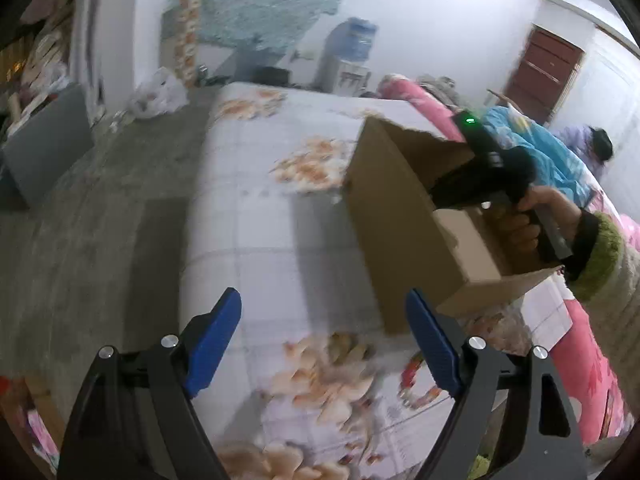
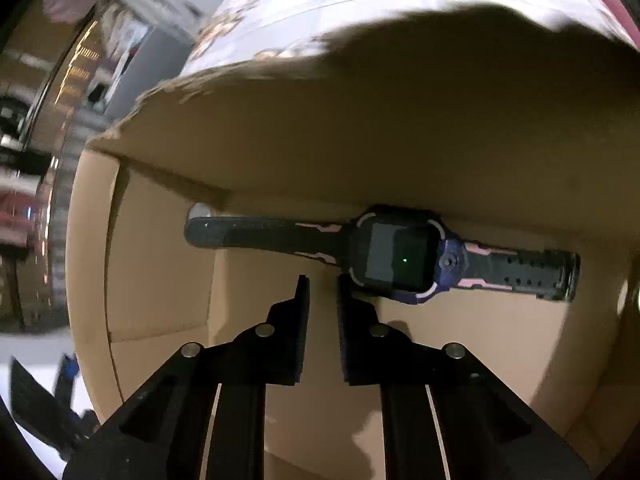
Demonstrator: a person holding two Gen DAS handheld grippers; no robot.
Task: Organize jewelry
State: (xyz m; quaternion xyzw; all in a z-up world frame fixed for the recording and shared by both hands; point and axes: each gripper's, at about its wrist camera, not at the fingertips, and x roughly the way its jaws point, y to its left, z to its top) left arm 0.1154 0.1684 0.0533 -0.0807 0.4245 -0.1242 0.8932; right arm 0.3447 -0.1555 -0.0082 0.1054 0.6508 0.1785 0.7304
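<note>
A dark smartwatch (image 2: 396, 256) with a blue case and pink-marked strap lies flat on the floor of an open cardboard box (image 2: 360, 140), against its far wall. My right gripper (image 2: 323, 280) points down into the box just in front of the watch. Its jaws are nearly together with nothing between them, and the right tip is close to the watch case. In the left wrist view the same box (image 1: 384, 220) stands on the bed, with a hand (image 1: 532, 216) holding the right gripper's body inside it. My left gripper (image 1: 324, 320) is open and empty over the sheet, left of the box.
A floral bed sheet (image 1: 280, 200) covers the bed, and its left edge drops to a grey floor (image 1: 100, 220). Pink and blue bedding (image 1: 532, 148) lies behind the box. A water dispenser (image 1: 348, 56) and a white bag (image 1: 156, 92) stand beyond the bed.
</note>
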